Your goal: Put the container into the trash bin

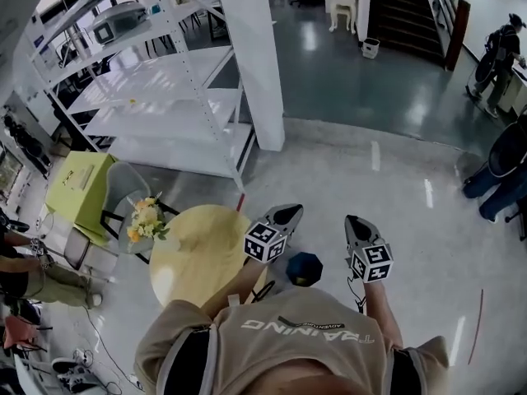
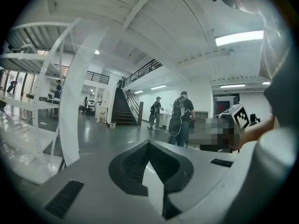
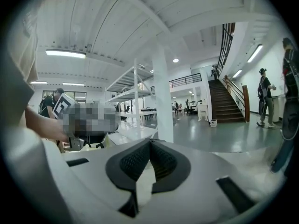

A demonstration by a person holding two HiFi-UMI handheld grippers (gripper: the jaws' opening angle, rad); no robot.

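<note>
At my ten o'clock across the grey floor [image 1: 395,196] stands a white shelving rack [image 1: 156,97], with a white pillar [image 1: 255,56] at eleven. The round yellow table [image 1: 198,245] sits close at my nine o'clock. A dark blue trash bin [image 1: 305,268] is on the floor just beside the table, below and between my grippers. My left gripper [image 1: 288,214] and right gripper [image 1: 354,220] both have their jaws pressed together on nothing. A bouquet [image 1: 146,219] stands at the table's nine o'clock edge. I cannot tell where the container is.
</note>
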